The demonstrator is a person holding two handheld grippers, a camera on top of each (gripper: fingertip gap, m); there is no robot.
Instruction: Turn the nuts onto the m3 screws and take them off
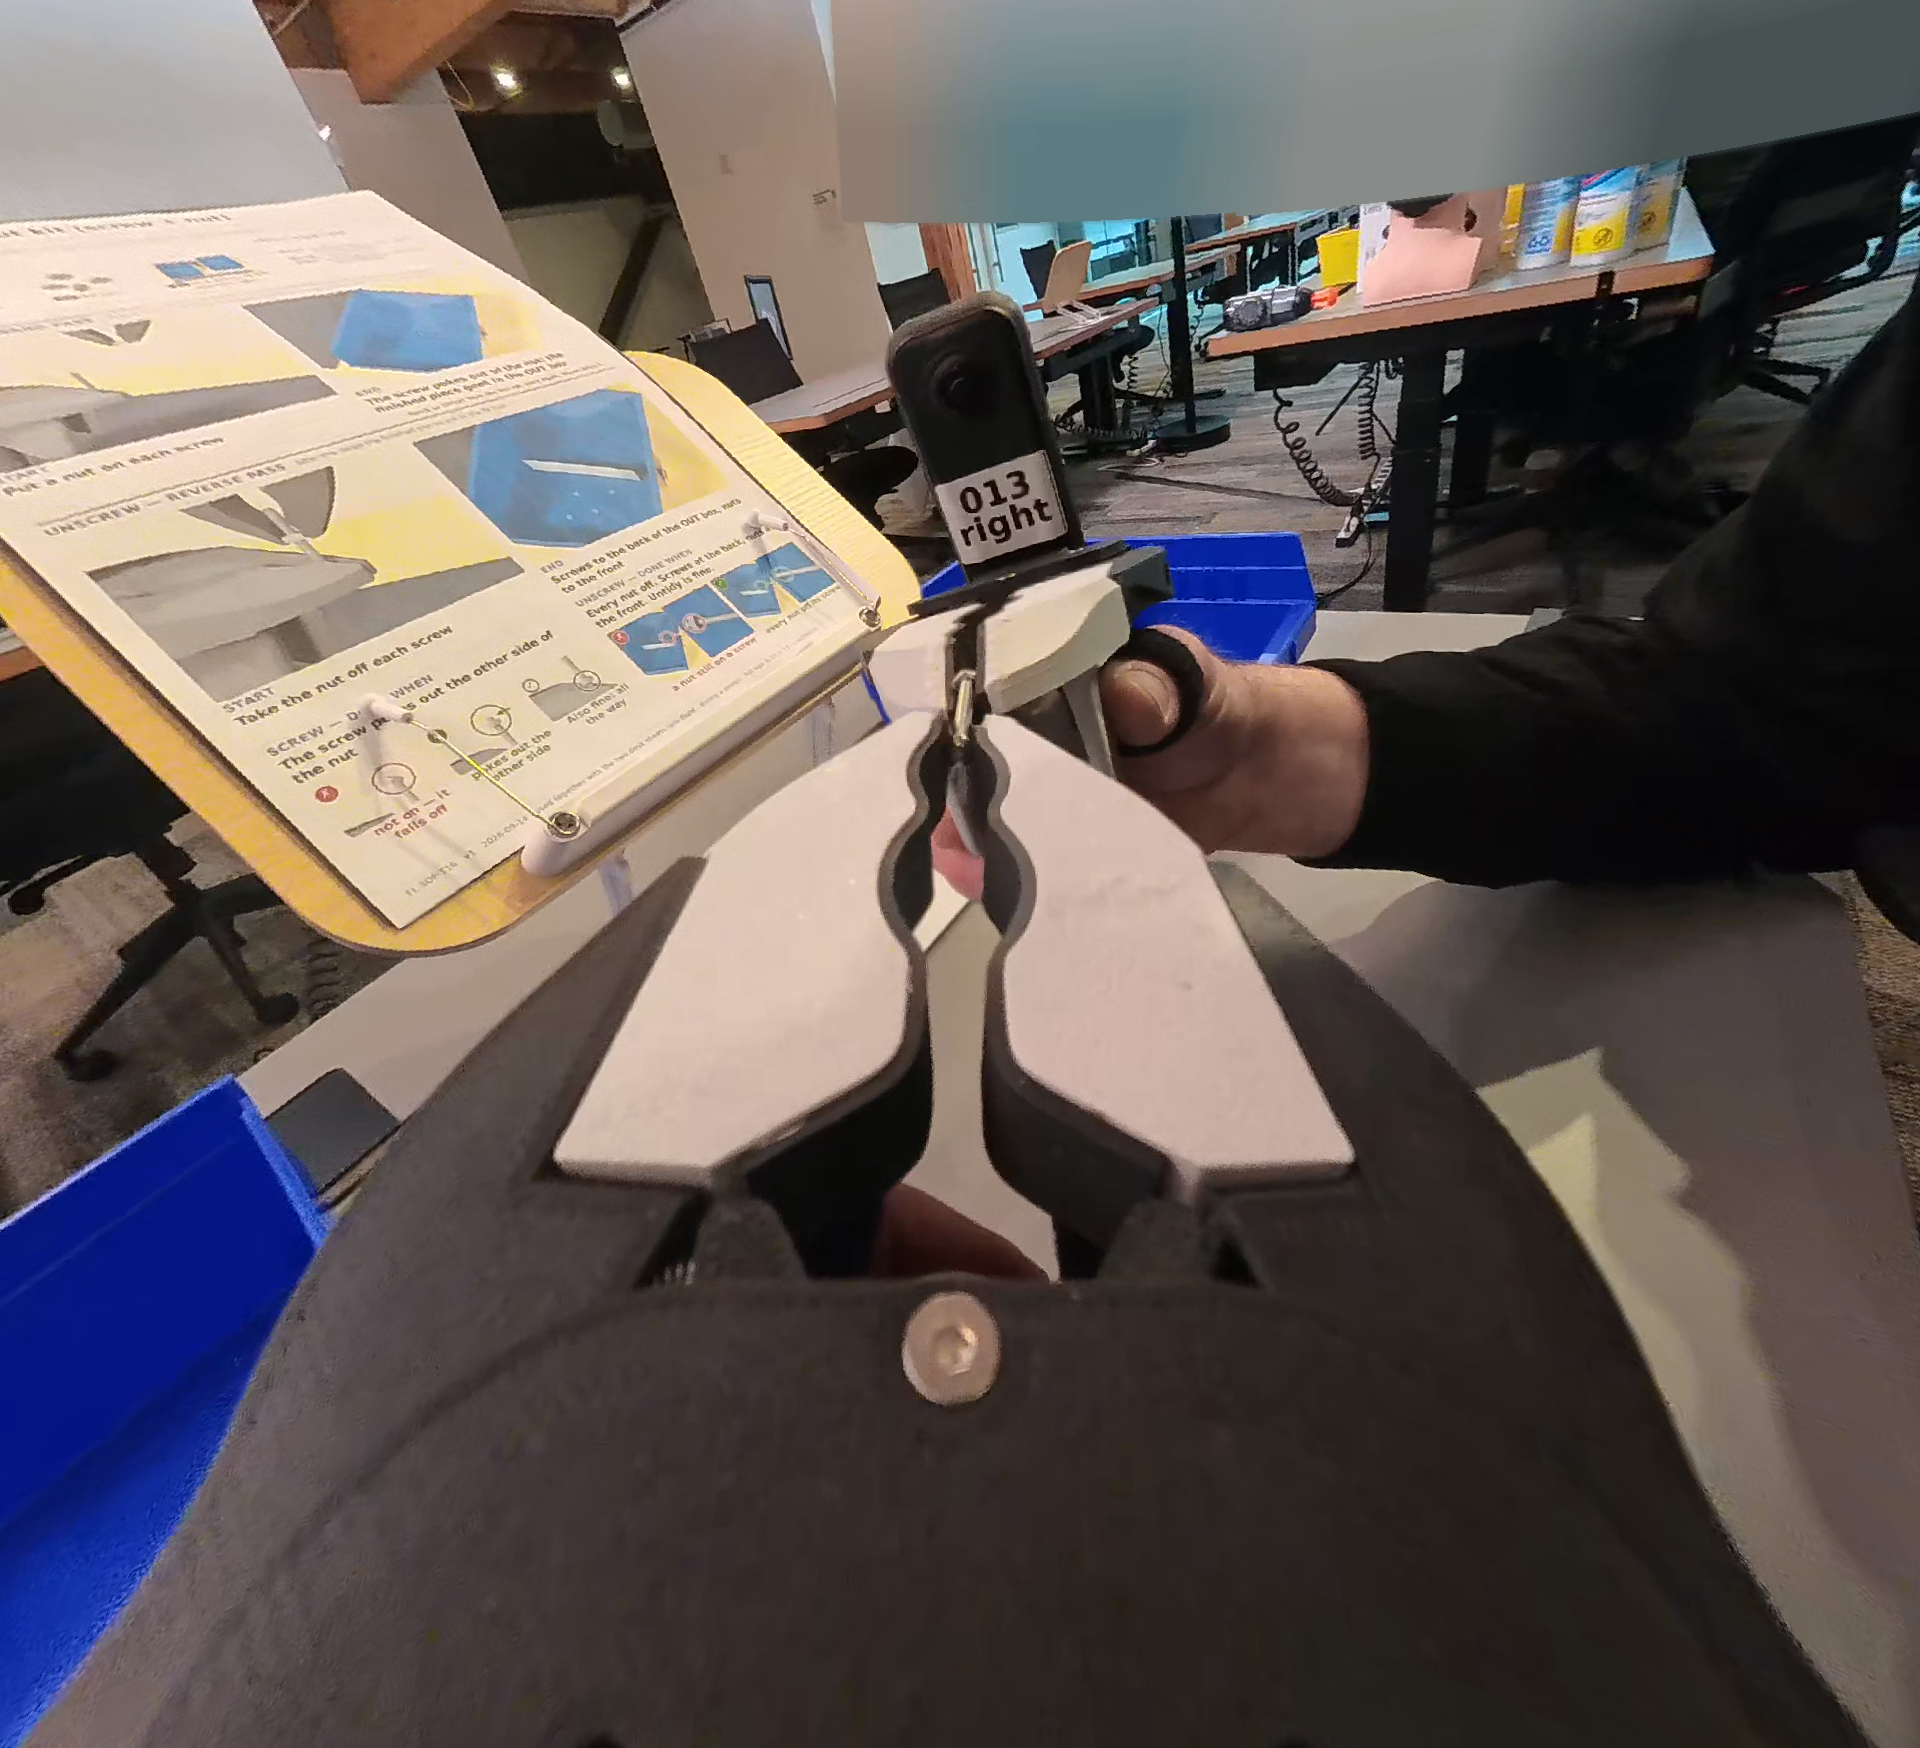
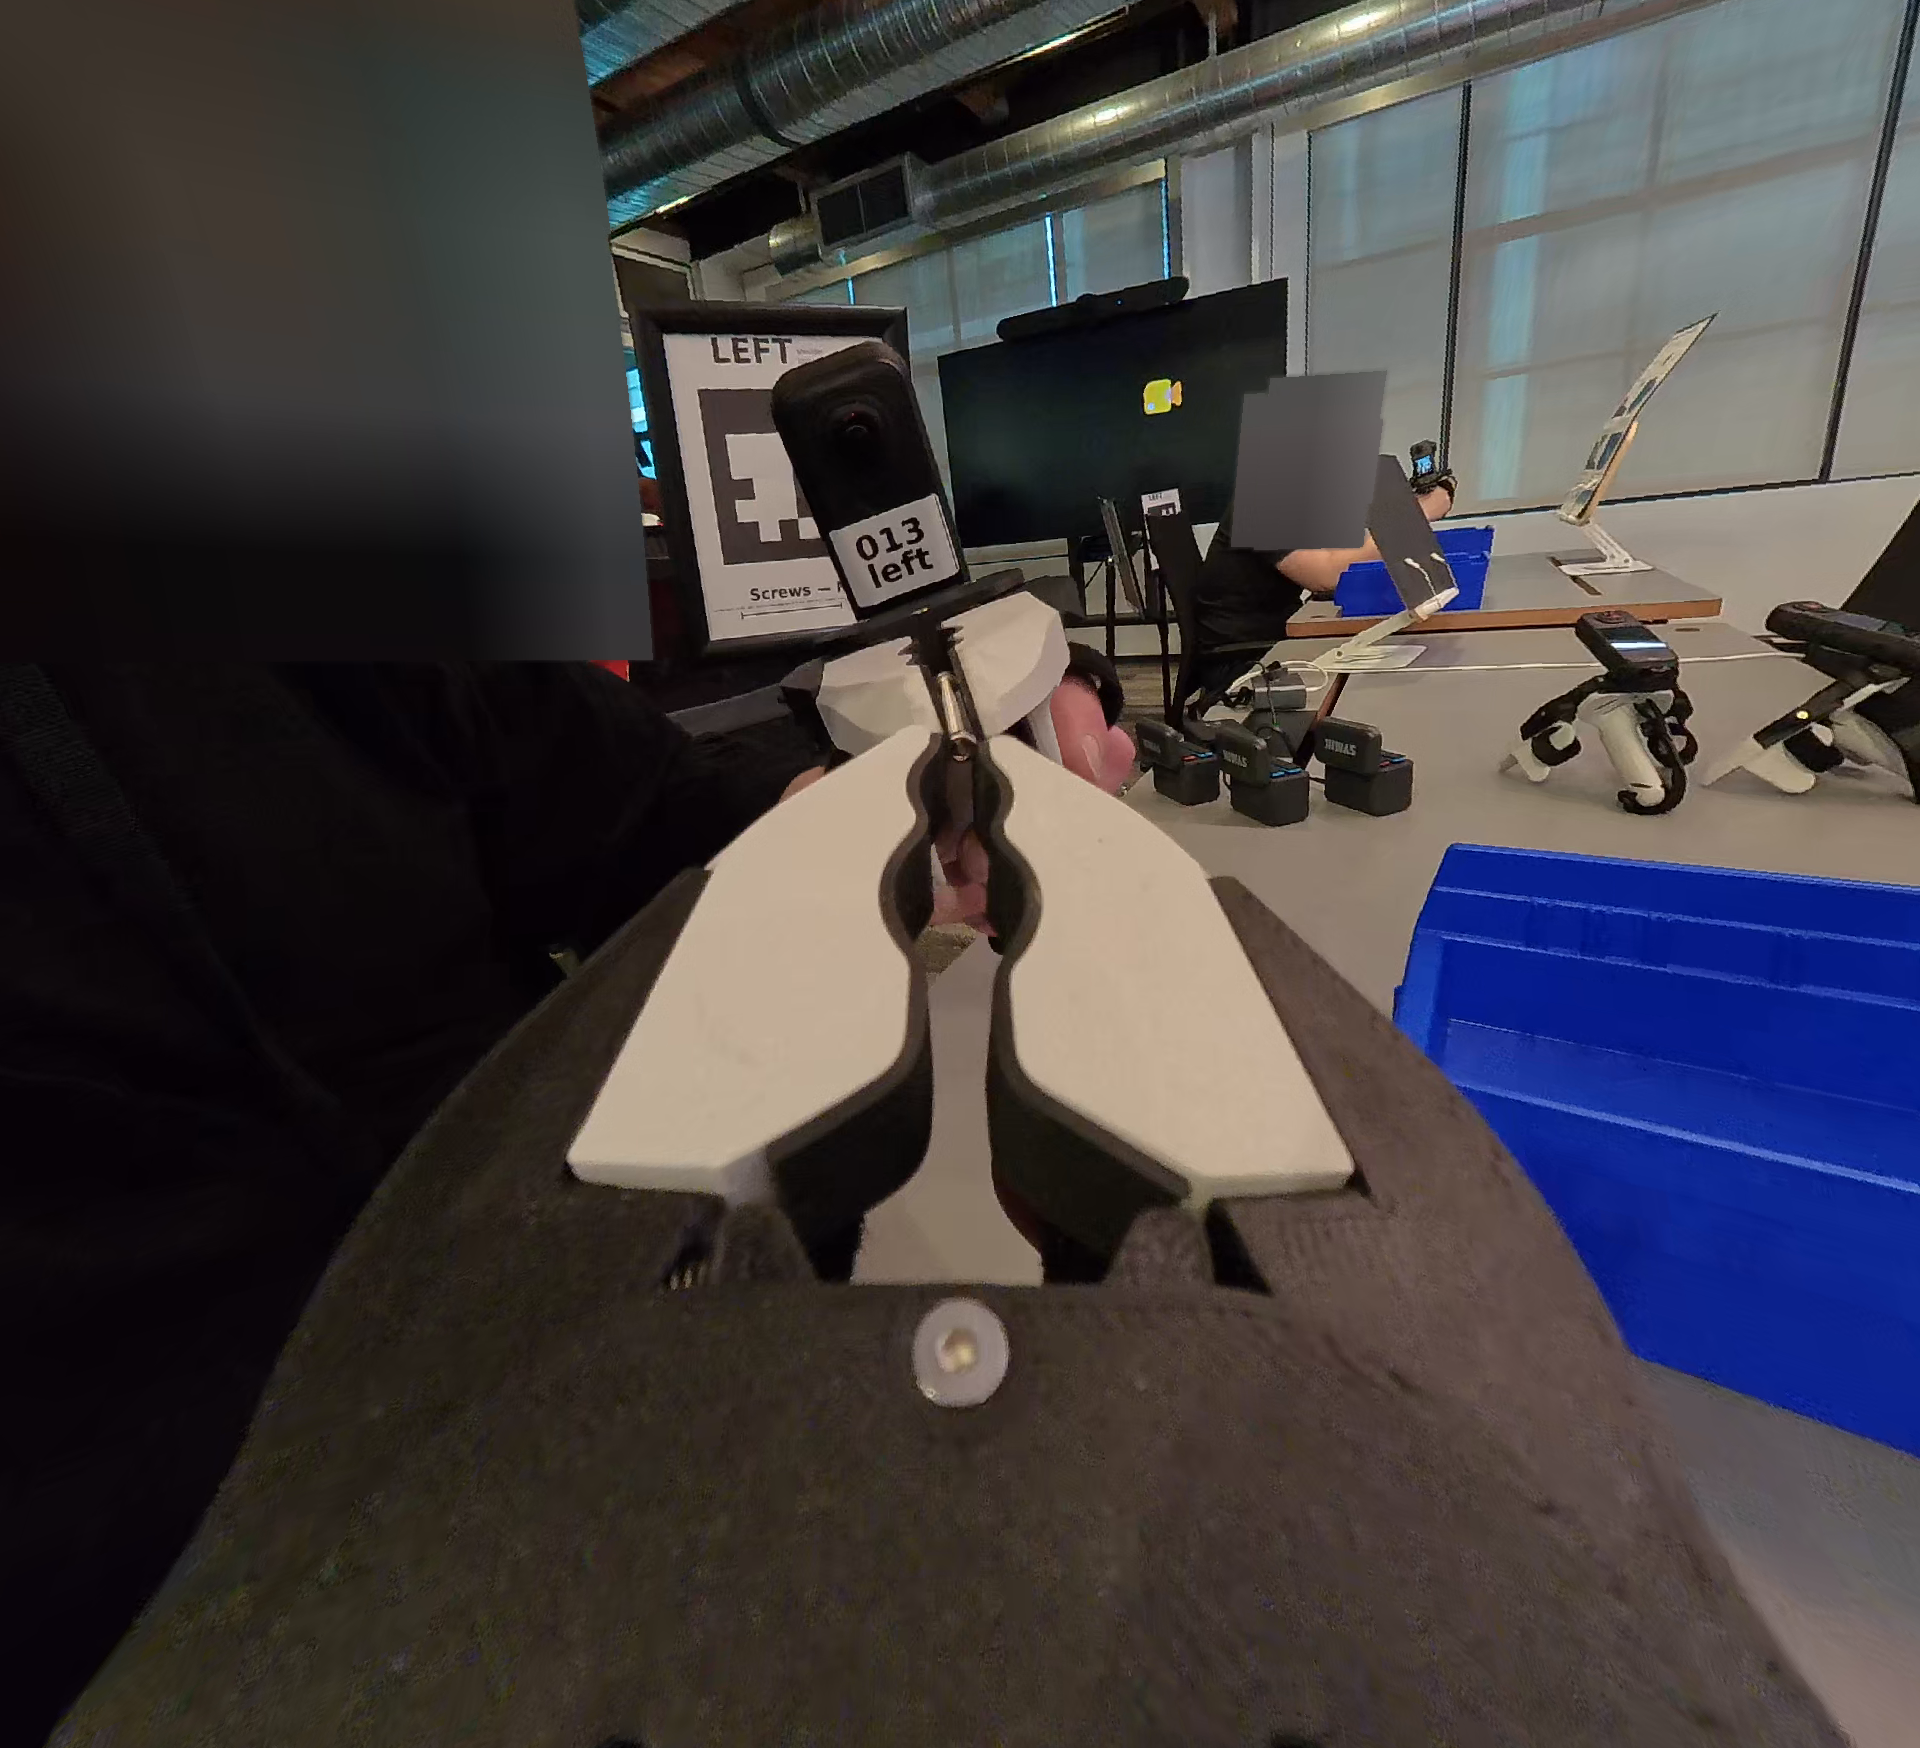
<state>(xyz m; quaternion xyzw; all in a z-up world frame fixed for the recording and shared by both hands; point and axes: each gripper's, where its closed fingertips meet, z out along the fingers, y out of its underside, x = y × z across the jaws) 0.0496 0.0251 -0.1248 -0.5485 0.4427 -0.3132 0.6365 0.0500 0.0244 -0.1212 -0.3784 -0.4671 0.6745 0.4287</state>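
1. In the left wrist view, at centre, just toward 12 o'clock: left gripper [image 1: 954, 753], jaws pressed together on the lower end of a small metal piece, taken to be the screw [image 1: 963, 704]. Right gripper [image 1: 971, 649] meets it tip to tip from 12 o'clock, held by a hand [image 1: 1226, 753] at 3 o'clock. Both are held up in the air, above the grey surface [image 1: 1662, 1023].
2. Same view, surroundings: instruction sheet [image 1: 343, 493] on a stand at 10 o'clock; blue bin [image 1: 1236, 592] at 1 o'clock, a second blue bin [image 1: 135, 1303] at 8 o'clock.
3. In the right wrist view, at centre: right gripper [image 2: 961, 763], jaws pinching the near end of the same screw [image 2: 951, 706]; left gripper [image 2: 940, 659] grips the far end.
4. Item appearance: short, bright silver, slim, tilted slightly off upright. Nut too small to tell apart from the shank.
5. Progress, judged: threading is in hand. Whether on or off cannot be told; contents of the bins are not visible, so the count remaining is unknown.
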